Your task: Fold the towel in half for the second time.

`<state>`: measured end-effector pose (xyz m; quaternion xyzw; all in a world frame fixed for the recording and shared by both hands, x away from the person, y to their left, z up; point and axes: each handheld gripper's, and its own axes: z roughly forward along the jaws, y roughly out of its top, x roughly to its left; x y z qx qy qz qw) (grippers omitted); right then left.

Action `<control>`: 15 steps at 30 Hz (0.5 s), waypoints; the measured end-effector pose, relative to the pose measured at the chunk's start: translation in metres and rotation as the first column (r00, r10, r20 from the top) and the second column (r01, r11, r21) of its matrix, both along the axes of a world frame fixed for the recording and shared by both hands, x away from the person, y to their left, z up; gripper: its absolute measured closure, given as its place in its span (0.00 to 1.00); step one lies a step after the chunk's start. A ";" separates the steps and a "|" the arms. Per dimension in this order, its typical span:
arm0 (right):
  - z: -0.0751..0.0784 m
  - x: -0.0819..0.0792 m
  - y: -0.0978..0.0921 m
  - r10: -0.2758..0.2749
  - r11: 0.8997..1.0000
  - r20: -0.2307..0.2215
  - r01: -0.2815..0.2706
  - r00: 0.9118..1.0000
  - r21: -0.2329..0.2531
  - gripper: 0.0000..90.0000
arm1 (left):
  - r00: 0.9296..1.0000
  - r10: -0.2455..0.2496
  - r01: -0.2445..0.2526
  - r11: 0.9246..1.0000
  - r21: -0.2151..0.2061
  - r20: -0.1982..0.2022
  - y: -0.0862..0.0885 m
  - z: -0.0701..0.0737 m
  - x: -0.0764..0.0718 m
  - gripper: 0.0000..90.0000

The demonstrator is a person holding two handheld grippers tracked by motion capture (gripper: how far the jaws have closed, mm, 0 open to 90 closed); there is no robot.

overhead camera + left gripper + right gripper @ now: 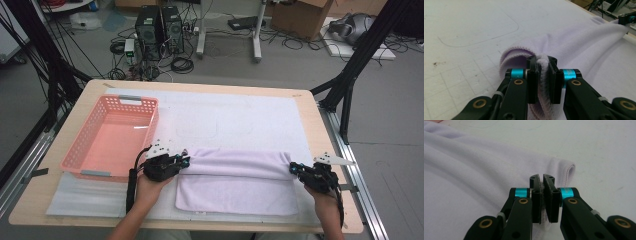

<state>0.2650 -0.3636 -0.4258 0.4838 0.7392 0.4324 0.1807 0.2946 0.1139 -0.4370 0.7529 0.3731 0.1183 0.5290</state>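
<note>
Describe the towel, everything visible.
The towel is pale lilac, soft fleecy cloth with a stitched hem. It lies on the white mat, its far edge lifted and folding toward the person. The left gripper is shut on its left end, the right gripper on its right end. The pink basket sits left of it.

The soft terry towel is pale lilac, plain, without any pattern. The plastic lattice basket is salmon pink with grey handles. The desk is light wood colour, covered by a white mat. Both tongs, the left and the right, are black with turquoise rings and brass-coloured rivets.
</note>
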 end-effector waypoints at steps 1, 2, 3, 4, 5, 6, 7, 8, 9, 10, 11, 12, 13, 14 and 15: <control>0.000 -0.004 0.000 0.004 1.000 0.002 -0.004 1.000 0.000 0.95 | 1.000 -0.003 0.003 1.000 -0.007 0.005 0.000 0.001 -0.002 0.90; 0.000 -0.007 0.000 0.003 1.000 0.007 -0.003 1.000 -0.001 0.95 | 1.000 -0.005 0.005 1.000 -0.008 0.010 0.000 0.001 -0.005 0.90; 0.000 -0.011 0.000 0.003 1.000 0.010 -0.003 1.000 0.004 0.95 | 1.000 -0.005 0.006 1.000 -0.015 0.015 0.000 0.002 -0.009 0.90; -0.001 -0.014 0.000 0.007 1.000 0.016 -0.007 1.000 -0.003 0.95 | 1.000 -0.007 0.008 1.000 -0.016 0.021 0.000 0.002 -0.012 0.90; -0.001 -0.017 0.000 0.008 1.000 0.017 -0.008 1.000 -0.004 0.95 | 1.000 -0.010 0.011 1.000 -0.020 0.026 0.000 0.003 -0.014 0.90; -0.001 -0.020 0.000 0.009 1.000 0.018 -0.009 1.000 0.000 0.95 | 0.999 -0.014 0.014 1.000 -0.015 0.030 0.000 0.004 -0.016 0.90; -0.001 -0.022 -0.001 0.008 1.000 0.022 -0.008 1.000 0.005 0.95 | 0.999 -0.017 0.017 1.000 -0.020 0.031 0.001 0.004 -0.018 0.89; 0.000 -0.024 -0.001 0.005 1.000 0.023 -0.005 1.000 0.010 0.95 | 0.999 -0.017 0.018 1.000 -0.026 0.032 0.001 0.005 -0.020 0.89; 0.000 -0.026 -0.001 0.003 1.000 0.026 -0.004 1.000 0.017 0.95 | 0.999 -0.017 0.018 0.999 -0.030 0.033 0.001 0.005 -0.022 0.89; 0.000 -0.027 -0.001 0.006 1.000 0.029 -0.007 1.000 0.014 0.95 | 0.999 -0.017 0.018 0.999 -0.033 0.032 0.001 0.005 -0.023 0.89; 0.000 -0.029 -0.001 0.010 1.000 0.027 -0.011 1.000 0.013 0.95 | 0.999 -0.016 0.017 0.999 -0.031 0.032 0.001 0.004 -0.025 0.89; -0.001 -0.031 0.000 0.015 1.000 0.031 -0.016 0.999 0.009 0.95 | 0.999 -0.013 0.014 0.999 -0.031 0.030 0.002 0.004 -0.026 0.89; -0.001 -0.032 -0.001 0.018 1.000 0.035 -0.018 0.999 0.006 0.95 | 0.999 -0.010 0.011 0.999 -0.032 0.031 0.002 0.003 -0.027 0.89; -0.001 -0.034 -0.001 0.023 1.000 0.034 -0.023 0.999 0.006 0.95 | 1.000 -0.009 0.010 0.999 -0.033 0.027 0.002 0.002 -0.029 0.89; -0.001 -0.036 -0.002 0.022 1.000 0.032 -0.022 0.999 0.012 0.95 | 1.000 -0.009 0.010 0.999 -0.033 0.026 0.002 0.002 -0.030 0.89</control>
